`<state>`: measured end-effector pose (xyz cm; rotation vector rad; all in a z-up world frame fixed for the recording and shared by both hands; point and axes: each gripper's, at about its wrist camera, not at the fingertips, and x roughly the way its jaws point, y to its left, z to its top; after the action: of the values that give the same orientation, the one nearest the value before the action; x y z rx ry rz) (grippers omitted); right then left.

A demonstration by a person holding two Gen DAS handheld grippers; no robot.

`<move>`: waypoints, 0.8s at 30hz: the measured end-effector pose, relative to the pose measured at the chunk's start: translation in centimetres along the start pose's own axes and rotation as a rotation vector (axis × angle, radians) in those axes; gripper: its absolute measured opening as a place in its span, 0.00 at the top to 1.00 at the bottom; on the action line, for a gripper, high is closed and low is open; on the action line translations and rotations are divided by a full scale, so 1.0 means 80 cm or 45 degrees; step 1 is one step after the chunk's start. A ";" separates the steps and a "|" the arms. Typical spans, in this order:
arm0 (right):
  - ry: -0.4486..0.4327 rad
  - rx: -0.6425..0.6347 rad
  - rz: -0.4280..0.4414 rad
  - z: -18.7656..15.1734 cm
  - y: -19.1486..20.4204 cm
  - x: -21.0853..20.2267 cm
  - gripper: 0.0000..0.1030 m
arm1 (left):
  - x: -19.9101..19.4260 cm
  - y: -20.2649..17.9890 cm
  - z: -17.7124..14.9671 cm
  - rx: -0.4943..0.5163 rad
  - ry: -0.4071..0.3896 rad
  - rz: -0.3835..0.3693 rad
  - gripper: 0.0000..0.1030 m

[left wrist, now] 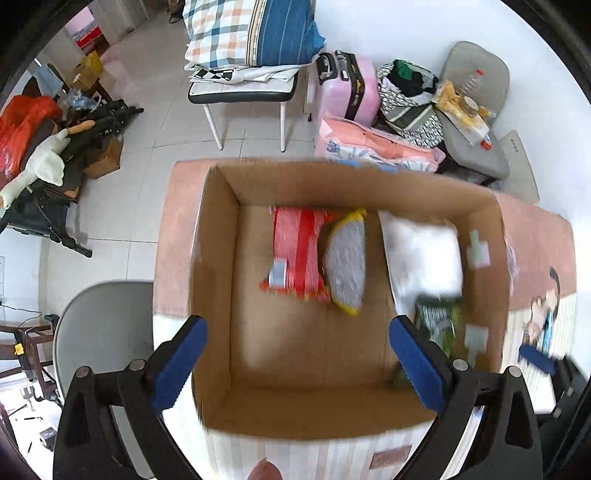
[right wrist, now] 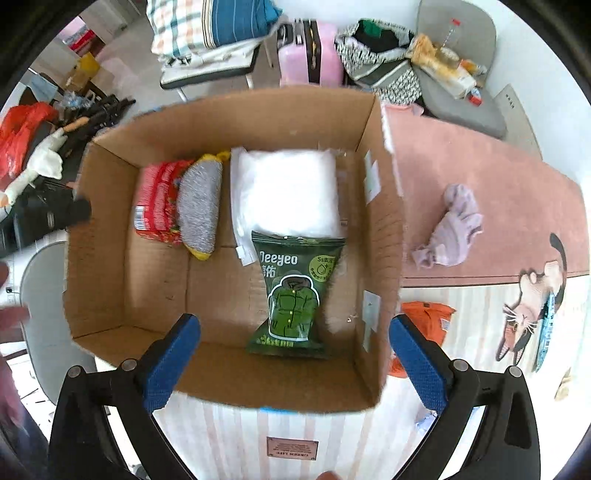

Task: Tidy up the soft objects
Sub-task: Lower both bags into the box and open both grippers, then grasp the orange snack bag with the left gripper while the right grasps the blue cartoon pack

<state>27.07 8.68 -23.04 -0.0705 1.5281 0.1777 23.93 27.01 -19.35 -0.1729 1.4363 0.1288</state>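
Observation:
An open cardboard box (right wrist: pixel 92 236) stands on a pink and striped mat. Inside lie a red packet (right wrist: pixel 157 201), a grey and yellow sponge (right wrist: pixel 199 206), a white bag (right wrist: pixel 288 192) and a green packet (right wrist: pixel 295 291). The same box (left wrist: pixel 218 258) fills the left wrist view, with the red packet (left wrist: pixel 295 254), sponge (left wrist: pixel 345 266), white bag (left wrist: pixel 421 254) and green packet (left wrist: pixel 441 325). My left gripper (left wrist: pixel 297 365) is open and empty above the box. My right gripper (right wrist: pixel 293 363) is open and empty over the box's near edge. A lilac cloth (right wrist: pixel 452 230) and an orange cloth (right wrist: pixel 424 314) lie on the mat right of the box.
A chair with pillows (left wrist: pixel 251 33), a pink suitcase (left wrist: pixel 351 85), bags and a grey chair (left wrist: pixel 476 122) stand behind. A grey round stool (left wrist: pixel 103 332) is at left. A cat picture (right wrist: pixel 532 295) marks the mat at right. The right gripper's blue pad (left wrist: pixel 537 356) shows in the left wrist view.

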 end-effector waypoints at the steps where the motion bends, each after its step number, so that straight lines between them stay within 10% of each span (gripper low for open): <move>1: -0.018 0.010 0.008 -0.008 -0.003 -0.007 0.00 | -0.006 -0.001 -0.010 0.000 -0.014 -0.006 0.02; 24: -0.308 0.074 0.172 -0.110 -0.054 -0.146 0.00 | -0.127 -0.079 -0.094 0.055 -0.288 0.054 0.01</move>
<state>18.67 2.22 -12.03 0.0977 1.2958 0.2400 16.47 19.46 -10.01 -0.0891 1.2164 0.1474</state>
